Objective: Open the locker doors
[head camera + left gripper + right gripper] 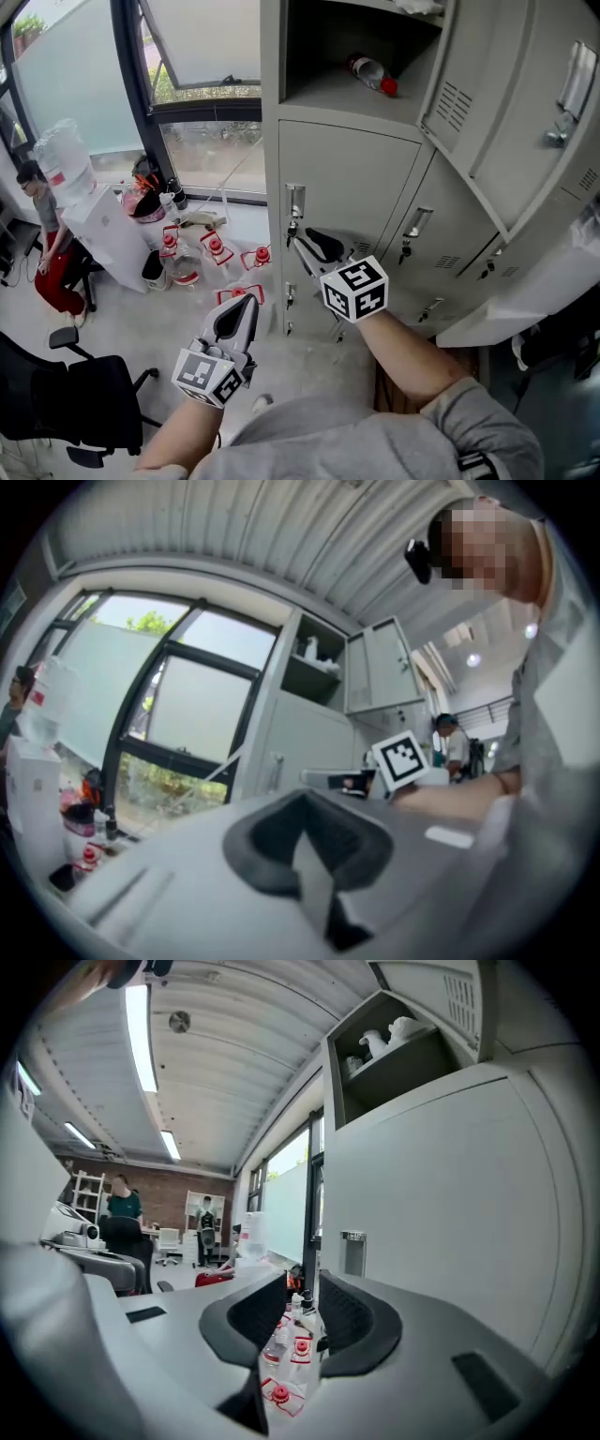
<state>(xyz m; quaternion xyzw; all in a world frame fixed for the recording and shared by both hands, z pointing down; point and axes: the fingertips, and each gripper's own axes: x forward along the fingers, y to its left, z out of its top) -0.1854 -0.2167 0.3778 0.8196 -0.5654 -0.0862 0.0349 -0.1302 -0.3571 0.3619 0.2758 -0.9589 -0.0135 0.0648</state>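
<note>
1 upper compartment [328, 94] stands open in the head view, a bottle [372, 73] inside; the right gripper view shows the right gripper [302, 1309] parted, empty, near the latch [353, 1252] of the closed door [441, 1204]. The left gripper [305, 850] is clenched, empty.

Your grey metal locker bank [271, 94] fills the centre and right of the head view. At upper centre its top compartment [323, 56] stands open, with the vented grey door [464, 94] swung out toward the upper right. A second open door [553, 103] hangs beside it at the right edge. Below, at centre, the plain grey door [352, 187] with an upright silver handle [294, 202] on its left edge is shut. The neighbouring door [441, 216] to its right looks shut too.
</note>
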